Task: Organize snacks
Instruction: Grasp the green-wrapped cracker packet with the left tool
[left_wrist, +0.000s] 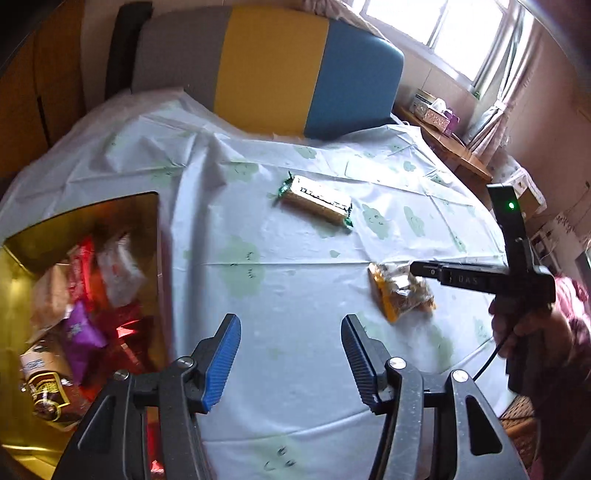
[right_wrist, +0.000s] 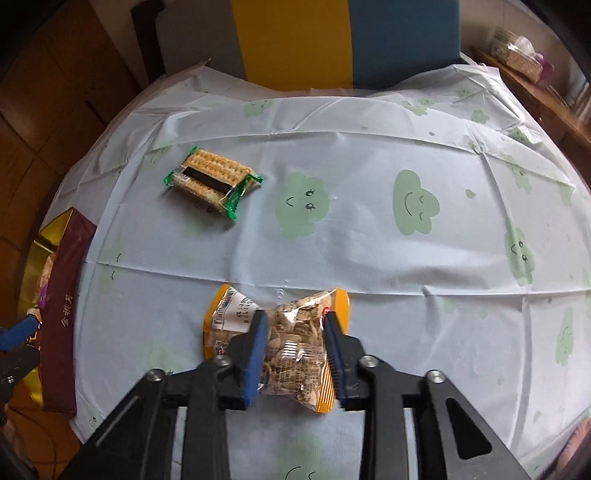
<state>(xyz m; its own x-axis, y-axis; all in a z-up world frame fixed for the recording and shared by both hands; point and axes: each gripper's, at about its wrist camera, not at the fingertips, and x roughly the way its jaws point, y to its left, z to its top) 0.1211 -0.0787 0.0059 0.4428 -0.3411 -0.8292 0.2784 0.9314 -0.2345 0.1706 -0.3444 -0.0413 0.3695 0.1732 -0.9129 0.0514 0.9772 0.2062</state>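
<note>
Seed packet (right_wrist: 291, 343), long axis crosswise, pinched mid-length by right gripper (right_wrist: 293, 354); left gripper (left_wrist: 291, 354) spread, empty

A pale cloth (right_wrist: 369, 258) printed with green smiling clouds covers the table. Behind it stands a chair (left_wrist: 273, 70) with grey, yellow and blue panels. To the right, a wooden shelf (left_wrist: 458, 151) holds a tissue box (left_wrist: 437, 112) under a bright window (left_wrist: 454, 33) with pink curtains (left_wrist: 491, 122).
</note>
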